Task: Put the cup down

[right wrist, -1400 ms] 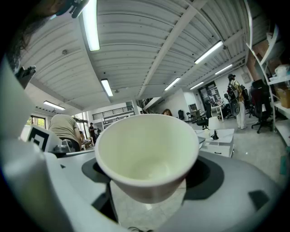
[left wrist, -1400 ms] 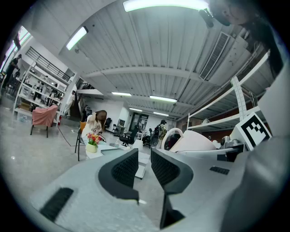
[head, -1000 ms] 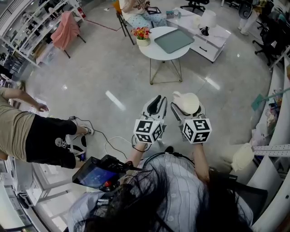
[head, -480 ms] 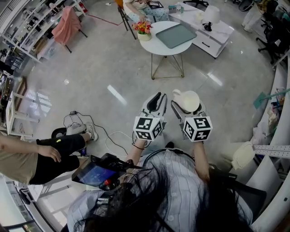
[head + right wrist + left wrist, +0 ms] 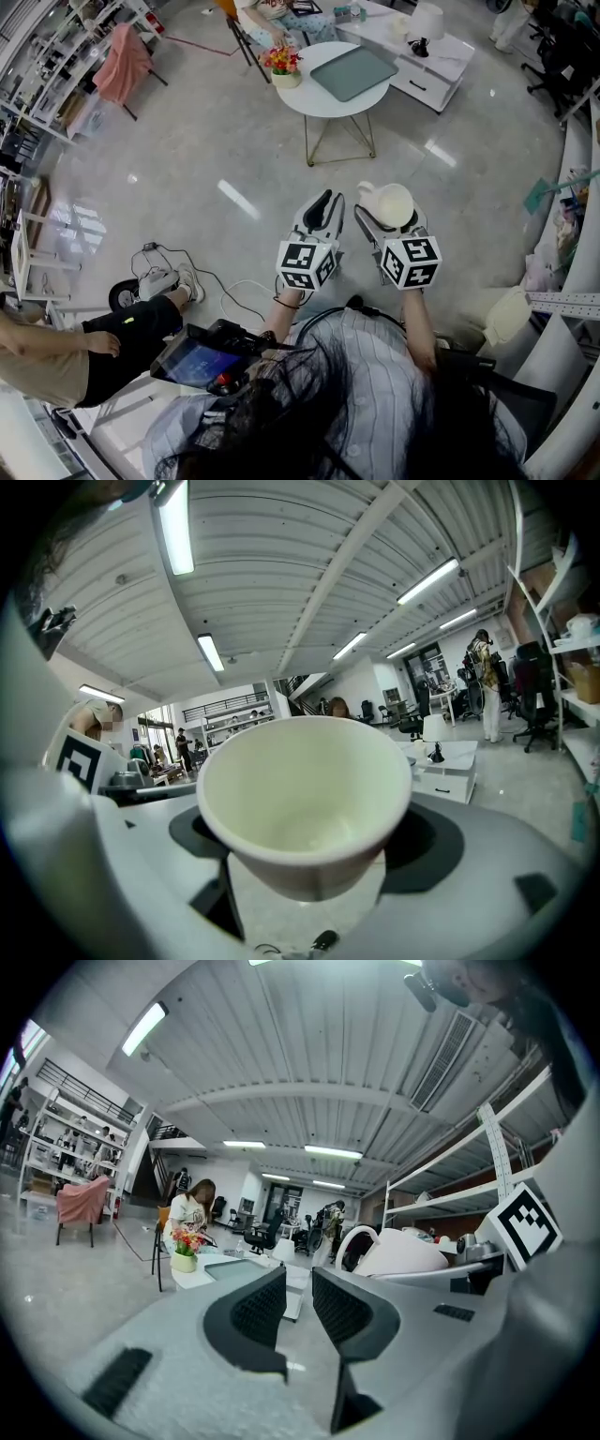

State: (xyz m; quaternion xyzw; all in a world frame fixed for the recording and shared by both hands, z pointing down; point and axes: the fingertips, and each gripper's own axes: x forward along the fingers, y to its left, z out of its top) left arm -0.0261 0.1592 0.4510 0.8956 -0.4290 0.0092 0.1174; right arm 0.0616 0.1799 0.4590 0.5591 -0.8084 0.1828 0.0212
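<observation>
Right gripper (image 5: 386,220) clamped on a cream cup (image 5: 392,202), one finger on either side of its lower wall, in the air above the glossy floor (image 5: 234,159). In the right gripper view, cup mouth turned back toward the camera between the fingers, interior bare; handle on the side nearer the left gripper (image 5: 324,201). Left gripper level with the right and just beside it, fingers parted by a narrow gap with nothing between them, floor visible through the gap in the left gripper view. Same cup visible there to the right of the left fingers, handle loop foremost. Marker cube (image 5: 305,266) behind the left fingers, a second marker cube (image 5: 410,262) behind the right. Well beyond both sets of fingertips, a round white table (image 5: 309,98) bearing a green tray (image 5: 349,72) and a flower pot (image 5: 284,66).
</observation>
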